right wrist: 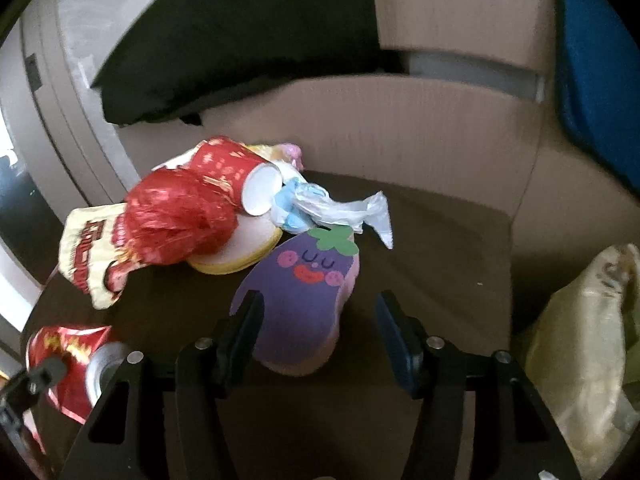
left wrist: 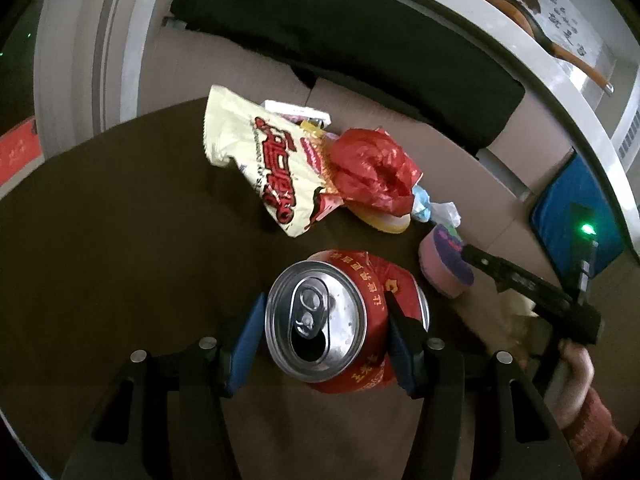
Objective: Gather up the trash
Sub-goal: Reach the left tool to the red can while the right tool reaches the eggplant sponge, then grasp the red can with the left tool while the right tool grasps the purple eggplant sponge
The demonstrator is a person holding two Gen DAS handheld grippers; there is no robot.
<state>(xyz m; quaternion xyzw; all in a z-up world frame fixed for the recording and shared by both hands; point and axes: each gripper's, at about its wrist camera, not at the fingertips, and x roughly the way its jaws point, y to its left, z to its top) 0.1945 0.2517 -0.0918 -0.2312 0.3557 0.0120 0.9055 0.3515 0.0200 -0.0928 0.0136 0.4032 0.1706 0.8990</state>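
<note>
Two close downward wrist views, shared trash pile (left wrist: 320, 168)

The red drink can (left wrist: 344, 320) hides the tabletop beneath it, and its printed characters are partly covered by the blue finger pads (left wrist: 246, 344). Under the crumpled red wrapper (left wrist: 372, 168) a yellow disc (left wrist: 384, 222) shows only at its edge. In the right wrist view everything is smeared by blur: the lettering on the snack bag (right wrist: 86, 256) cannot be read, and the pale plastic bag (right wrist: 592, 352) is cut off by the right edge. The eggplant-shaped sponge (right wrist: 304, 304) hides its own base.
</note>
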